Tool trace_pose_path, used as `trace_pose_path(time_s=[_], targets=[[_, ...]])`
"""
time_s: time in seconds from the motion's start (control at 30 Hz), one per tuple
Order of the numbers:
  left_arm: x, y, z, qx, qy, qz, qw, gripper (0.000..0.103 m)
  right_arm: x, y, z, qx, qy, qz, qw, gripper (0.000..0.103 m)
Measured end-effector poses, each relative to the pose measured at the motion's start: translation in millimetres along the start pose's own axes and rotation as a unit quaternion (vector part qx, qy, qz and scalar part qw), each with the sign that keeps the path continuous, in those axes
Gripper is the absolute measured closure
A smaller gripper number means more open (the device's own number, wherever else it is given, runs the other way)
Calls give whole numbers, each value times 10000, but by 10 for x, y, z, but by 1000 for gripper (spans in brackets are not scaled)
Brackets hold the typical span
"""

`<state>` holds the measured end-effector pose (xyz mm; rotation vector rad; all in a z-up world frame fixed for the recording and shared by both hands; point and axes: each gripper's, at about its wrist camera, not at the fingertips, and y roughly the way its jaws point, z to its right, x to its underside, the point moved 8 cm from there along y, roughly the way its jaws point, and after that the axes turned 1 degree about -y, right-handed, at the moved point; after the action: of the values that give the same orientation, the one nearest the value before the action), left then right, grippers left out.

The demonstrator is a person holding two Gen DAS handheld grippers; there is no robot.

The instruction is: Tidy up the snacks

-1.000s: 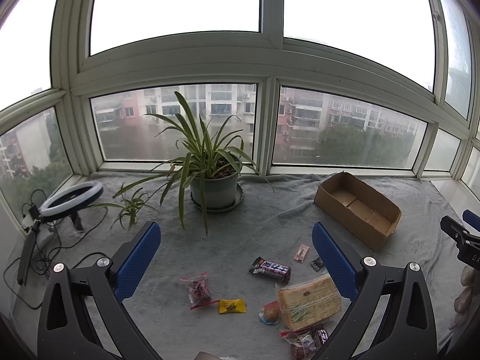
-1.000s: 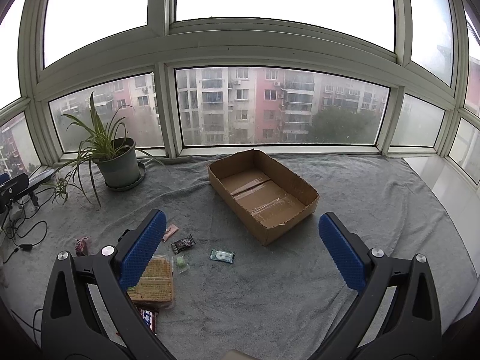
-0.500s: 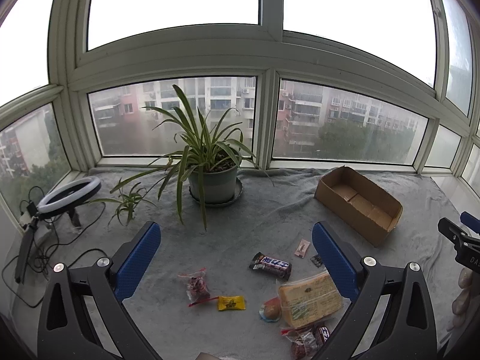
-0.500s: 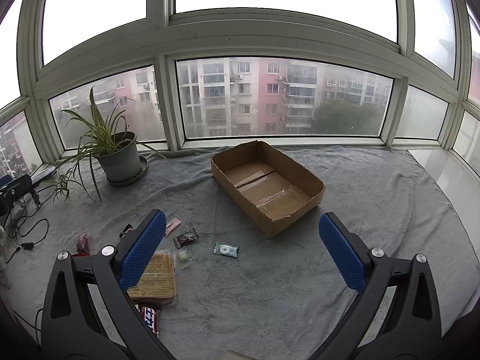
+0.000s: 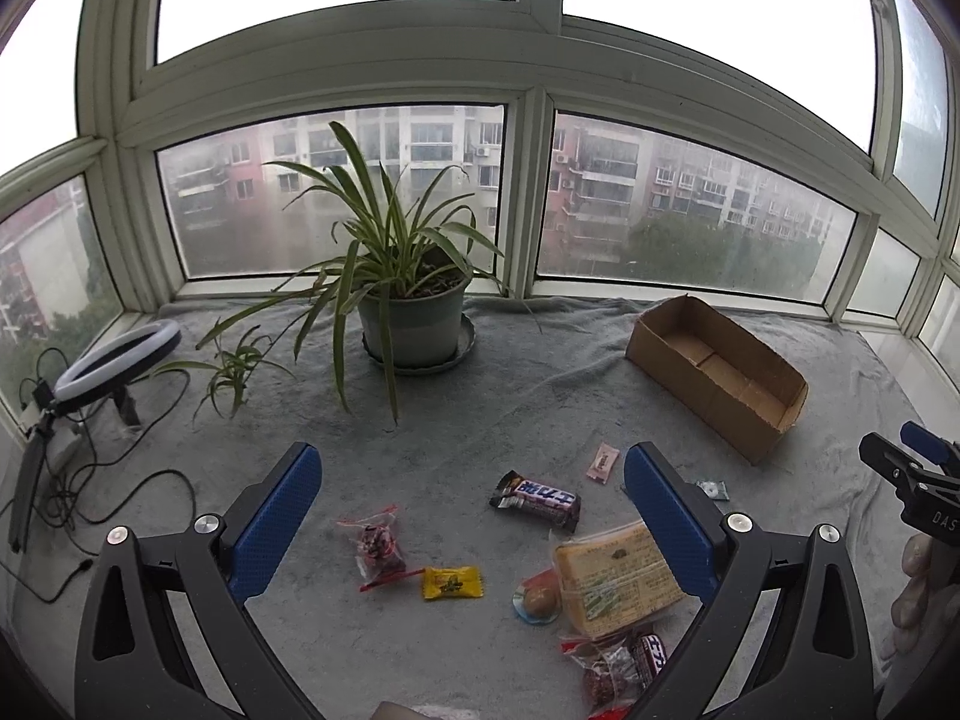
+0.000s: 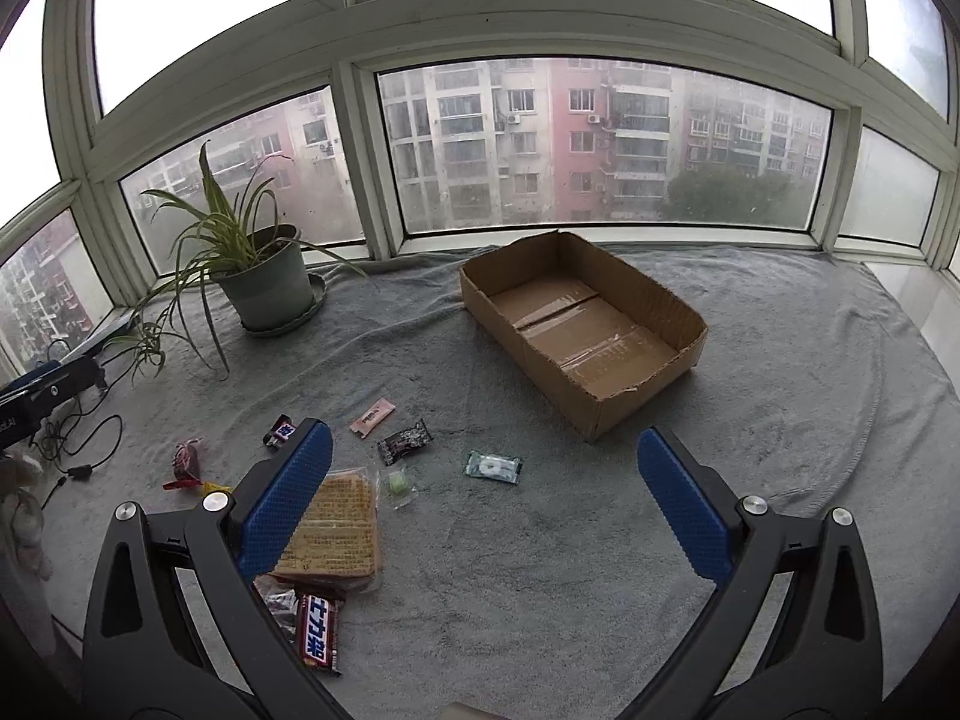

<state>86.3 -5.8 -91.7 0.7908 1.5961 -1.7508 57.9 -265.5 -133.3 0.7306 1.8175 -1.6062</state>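
snacks scattered across the grey blanket (image 6: 780,408) on the window ledge, nothing in the cardboard box (image 6: 579,330) so far. nearest the blanket's front edge lies the cracker pack (image 6: 339,531), a flat clear bag of tan squares, with a dark snickers bar (image 6: 318,636) just in front of it and a red-and-clear candy bag (image 5: 606,669) touching that pile. a second snickers bar (image 5: 536,498) sits a little further in, wrapper crinkled, white lettering up. left of it, a small clear bag of red sweets (image 5: 377,546) and a yellow candy (image 5: 451,582) just beside it. a round sweet in clear wrap (image 5: 538,600) presses against the cracker pack's left side. towards the box: a pink sachet (image 6: 372,417), a black wrapper (image 6: 405,441), a green mint packet (image 6: 492,468) and a little pale-green sweet (image 6: 398,485).

around the edges: the potted spider plant (image 5: 414,300) stands at the back by the glass, leaves drooping over the blanket, and a ring light (image 5: 117,363) with trailing cables sits at the left end. the box lies open at the back right, well apart from the snack cluster, with bare blanket between.

now the tools. left gripper (image 5: 474,516) hangs above the snacks with its blue pads spread wide, the second snickers bar showing between them, holding nothing. right gripper (image 6: 483,498) is likewise spread wide and empty, the green mint packet between its pads, the cracker pack partly behind its left pad, the box ahead just right of centre.
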Motion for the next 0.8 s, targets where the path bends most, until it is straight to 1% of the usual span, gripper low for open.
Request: trace_pose_path(time_s=[0.1,0.17,0.23,0.33,0.47,0.57,0.67,0.73,0.77,0.8], targets=[[103,117,-76,174,-310,-211,9991,2,74,121,-51,-212,-51,-114,9997,0],[192,212,-93,288,-412,-376,9980,2,125,201,-123,-362,-152,-214,9990,0],[283,295,-85,378,-445,-524,9969,2,189,306,-203,-502,-215,-384,9978,0],[432,413,-40,615,-485,-793,9938,3,290,474,-335,-794,-287,-683,9941,0],[627,517,82,832,-377,-1114,9896,4,430,681,-504,-1042,-460,-951,9889,0],[754,572,160,1066,-406,-1379,9839,8,526,795,-616,-1349,-459,-1198,9825,0],[884,641,226,1230,-458,-1634,9778,10,614,927,-676,-1461,-457,-1404,9782,0],[962,676,272,1345,-477,-1770,9738,15,668,1000,-694,-1546,-422,-1547,9749,0],[995,686,285,1392,-485,-1847,9717,19,693,1034,-700,-1604,-386,-1617,9730,0],[1032,701,306,1434,-492,-1917,9697,21,719,1073,-710,-1665,-353,-1684,9709,0]])
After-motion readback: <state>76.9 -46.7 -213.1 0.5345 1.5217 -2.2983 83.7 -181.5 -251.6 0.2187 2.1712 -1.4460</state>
